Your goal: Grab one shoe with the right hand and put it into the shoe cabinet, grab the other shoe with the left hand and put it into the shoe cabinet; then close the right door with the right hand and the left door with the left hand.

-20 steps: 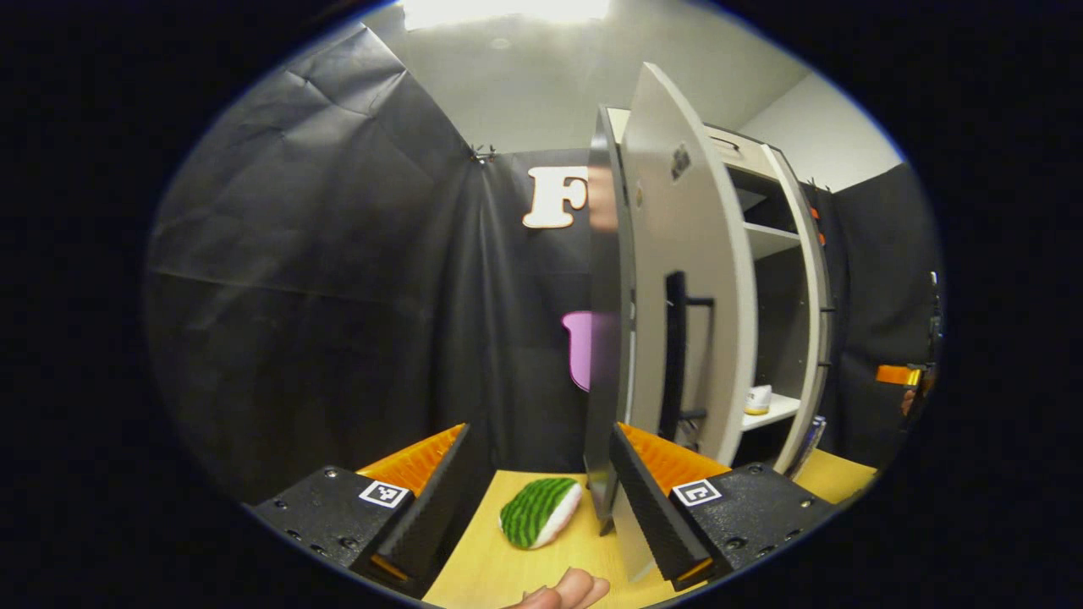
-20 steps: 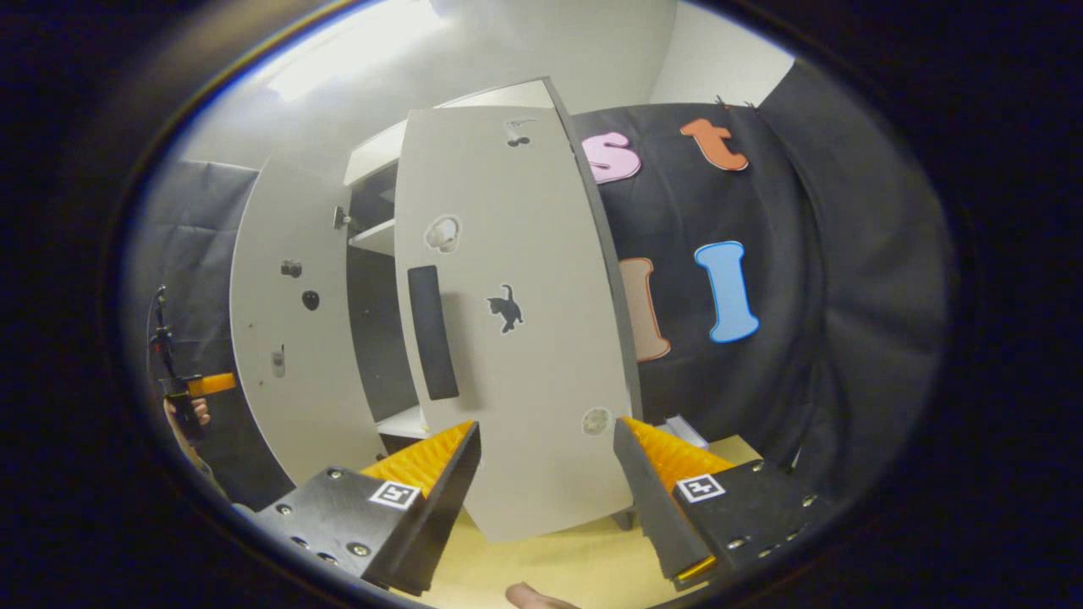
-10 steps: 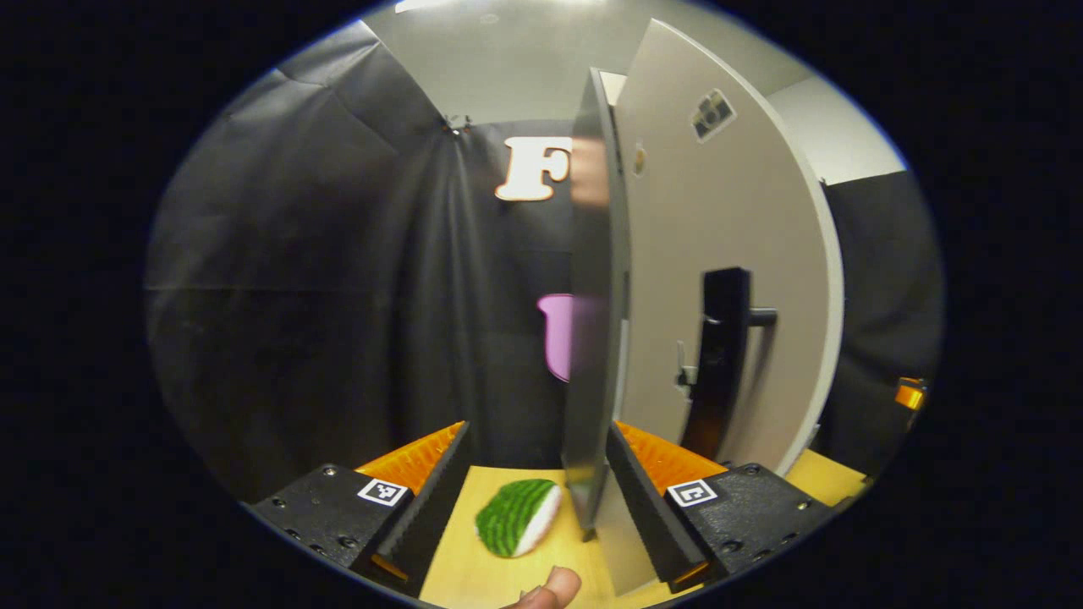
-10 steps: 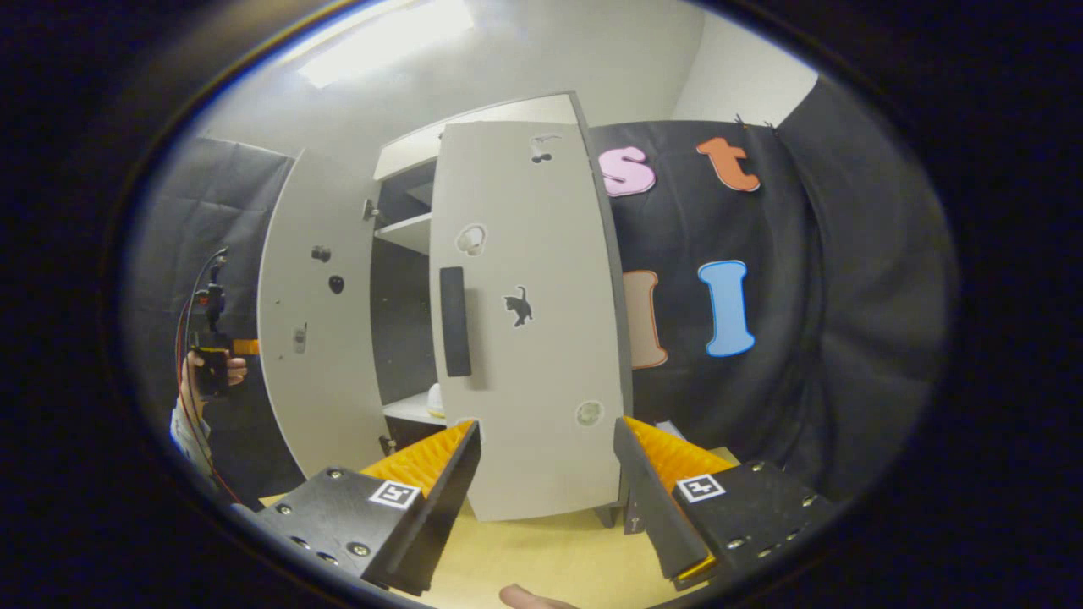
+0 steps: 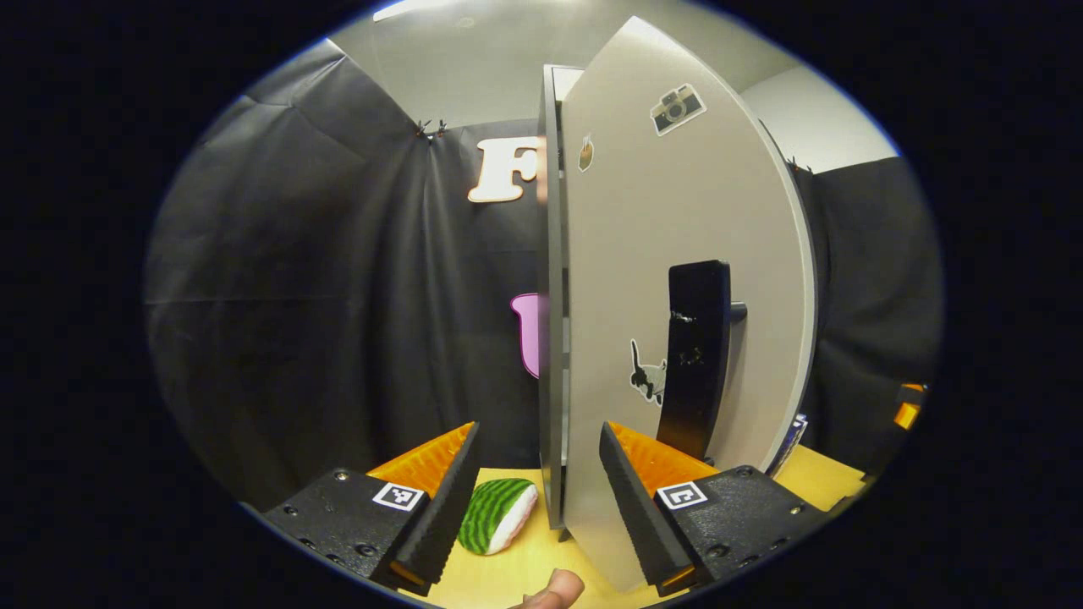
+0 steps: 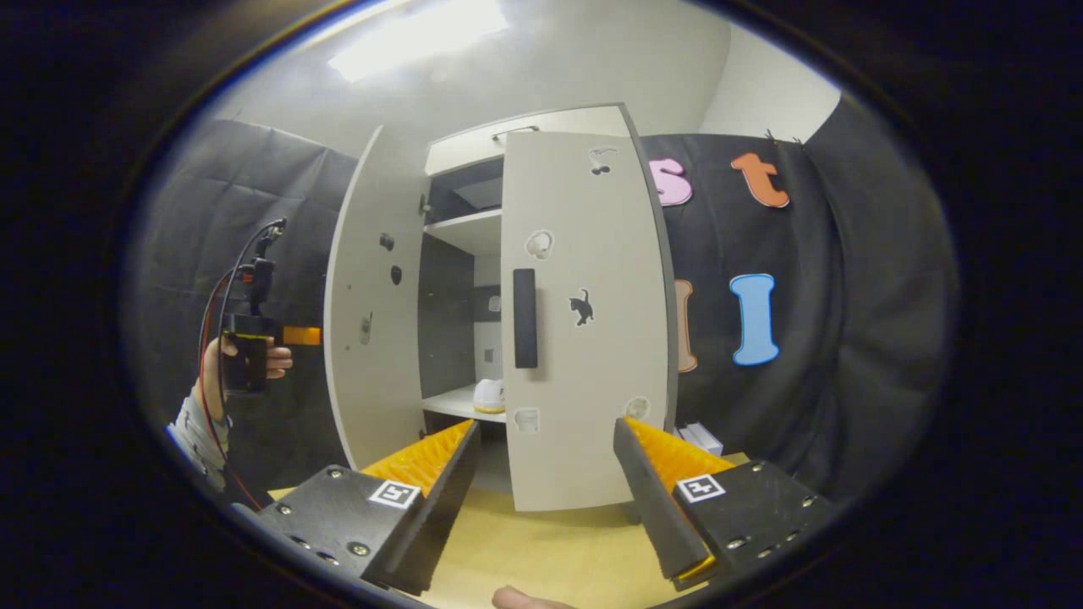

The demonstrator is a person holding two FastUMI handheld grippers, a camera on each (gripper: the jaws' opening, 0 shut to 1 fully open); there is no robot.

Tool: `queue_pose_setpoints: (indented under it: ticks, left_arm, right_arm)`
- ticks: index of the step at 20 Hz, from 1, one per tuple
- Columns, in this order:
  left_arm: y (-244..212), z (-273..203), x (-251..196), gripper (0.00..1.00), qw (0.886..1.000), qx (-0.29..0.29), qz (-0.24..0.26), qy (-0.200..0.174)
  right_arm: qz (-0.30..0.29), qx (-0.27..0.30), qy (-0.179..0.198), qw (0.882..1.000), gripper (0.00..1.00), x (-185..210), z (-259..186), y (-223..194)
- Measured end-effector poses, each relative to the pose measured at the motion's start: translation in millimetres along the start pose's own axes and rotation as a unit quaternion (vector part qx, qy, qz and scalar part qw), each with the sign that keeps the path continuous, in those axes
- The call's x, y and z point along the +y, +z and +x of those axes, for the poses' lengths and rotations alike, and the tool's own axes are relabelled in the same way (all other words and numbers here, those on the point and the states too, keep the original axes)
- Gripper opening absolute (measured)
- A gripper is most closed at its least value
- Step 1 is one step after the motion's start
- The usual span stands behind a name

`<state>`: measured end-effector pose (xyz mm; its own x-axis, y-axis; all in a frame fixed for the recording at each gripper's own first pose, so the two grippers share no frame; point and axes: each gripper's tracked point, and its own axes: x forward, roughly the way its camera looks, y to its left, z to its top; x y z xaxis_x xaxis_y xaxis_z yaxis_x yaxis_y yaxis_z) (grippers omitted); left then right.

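Grey-white shoe cabinet (image 6: 508, 144) stands ahead of the open right gripper (image 6: 547, 482), its right door (image 6: 584, 321) shut and its left door (image 6: 372, 296) ajar. One pale shoe (image 6: 489, 396) sits on a shelf inside, just above the right gripper's fingers. Left gripper (image 5: 537, 491) is open too, with the left door's edge between its fingers, and a green-striped thing (image 5: 495, 514) lies on the wooden floor (image 5: 525, 562) there.

Right gripper view: right door (image 6: 584, 321) conceals most of the cabinet interior; one shoe (image 6: 489, 396) shows partly, detail too small. Left gripper view: left door (image 5: 677, 296) hides the interior entirely.
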<state>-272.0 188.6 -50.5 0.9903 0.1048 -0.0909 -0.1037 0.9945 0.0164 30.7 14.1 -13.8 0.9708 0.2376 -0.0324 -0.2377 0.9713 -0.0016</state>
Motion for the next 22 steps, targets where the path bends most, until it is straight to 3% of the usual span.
queue_pose_setpoints:
  ticks: [1, 6, 13, 16, 17, 18, 20, 22]
  left_arm:
    - [-0.4, -0.7, 0.4, 0.85, 1.0, -0.004, 0.005, 0.0]
    - [2.7, 0.1, -1.2, 0.84, 1.0, -0.007, 0.02, 0.007]
    - [7.0, 1.7, 0.7, 0.83, 0.997, -0.027, 0.055, 0.043]
    - [7.5, 3.2, -6.1, 0.84, 0.999, -0.023, 0.045, 0.014]
    - [3.7, 1.6, -8.8, 0.84, 0.999, -0.014, 0.039, -0.004]
    - [-2.1, -2.2, -13.4, 0.84, 0.999, 0.001, 0.032, -0.025]
    - [-14.1, -19.1, -22.1, 0.85, 0.997, 0.027, 0.022, -0.063]
    - [-18.3, -46.3, -17.7, 0.87, 0.997, 0.033, 0.013, -0.068]
  right_arm:
    - [0.0, 0.005, -0.005, 1.0, 0.94, 4.4, -1.9, -2.0]
    - [0.012, 0.027, -0.081, 0.996, 0.94, -5.0, -11.7, -14.9]
    - [-0.007, 0.039, -0.101, 0.994, 0.95, -5.3, -3.6, -27.1]
    - [-0.009, 0.039, -0.107, 0.993, 0.94, -3.8, -1.3, -29.6]
    - [-0.011, 0.041, -0.106, 0.993, 0.89, -2.6, -0.6, -29.5]
    - [-0.012, 0.043, -0.107, 0.993, 0.94, -2.0, 0.3, -28.8]
    - [-0.018, 0.046, -0.114, 0.992, 0.95, -2.4, 0.4, -23.7]
    - [-0.023, 0.04, -0.118, 0.992, 0.95, -3.2, -0.9, -12.1]
